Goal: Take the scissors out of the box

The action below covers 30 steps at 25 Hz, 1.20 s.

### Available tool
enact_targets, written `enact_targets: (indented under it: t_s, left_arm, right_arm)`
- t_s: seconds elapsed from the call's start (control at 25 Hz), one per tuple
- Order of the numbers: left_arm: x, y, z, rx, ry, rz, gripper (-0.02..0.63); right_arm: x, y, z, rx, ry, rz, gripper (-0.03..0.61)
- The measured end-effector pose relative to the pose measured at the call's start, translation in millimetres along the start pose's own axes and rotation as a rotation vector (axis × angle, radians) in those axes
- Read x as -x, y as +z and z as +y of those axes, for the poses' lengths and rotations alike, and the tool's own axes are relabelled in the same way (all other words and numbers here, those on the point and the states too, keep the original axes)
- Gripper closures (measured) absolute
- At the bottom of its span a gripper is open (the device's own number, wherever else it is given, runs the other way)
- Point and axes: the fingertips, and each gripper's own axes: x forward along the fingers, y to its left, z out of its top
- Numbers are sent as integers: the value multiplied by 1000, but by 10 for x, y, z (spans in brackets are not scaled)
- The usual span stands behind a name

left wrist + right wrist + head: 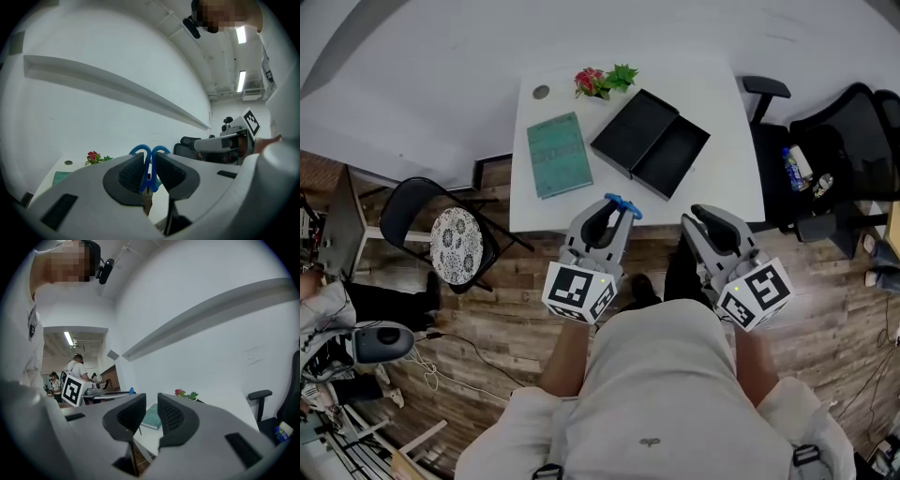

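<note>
Left gripper point(614, 211): fingers closed on the blue-handled metal scissors point(622, 204), pads pressing the handles from both sides. In the left gripper view the two blue handle loops point(149, 154) stick out just past the fingertips. The metal part runs back between the fingers towards the gripper body.

Right gripper point(705, 217): fingers stand a narrow gap apart, nothing between them. Through the gap point(151, 408) only table edge and floor show.

Scissors are out of the open black rectangular box point(650, 142). The box lies on the white table point(722, 103), ahead of both sets of fingertips and well apart from them, roughly between the two grippers' lines. Its two halves lie side by side.

Teal book point(557, 154): ahead of the left fingers, left of the box. Red flower with green leaves point(602, 81): beyond book and box, at the table's far edge.
</note>
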Motion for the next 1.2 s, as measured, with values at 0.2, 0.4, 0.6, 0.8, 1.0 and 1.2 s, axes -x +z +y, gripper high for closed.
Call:
enact_targets:
  t_s: [0.2,0.4,0.6,0.8,1.0,1.2]
  left_arm:
    - [105,18,-60,-1,2,-4,526]
    - [181,7,-91,-3,6,-4,526]
    - [219,18,-98,-9,8,-9,527]
    - [221,11,-87,-8,10,-7,526]
    - [218,-5,-93,-2,3,-4,528]
    - [212,-9,-90,8,-2,-6,528]
  right_arm:
    - [-37,19,95,12,16,-21,542]
    - [-40,-30,170,8,29,-19,566]
    - [-45,-31,174,16,25,-23,572]
    - [-26,-26,163,44,13,-16,574]
    - [-3,-52,118,28,-9,-7,574]
    - [-9,-51,132,30,-4,-1,574]
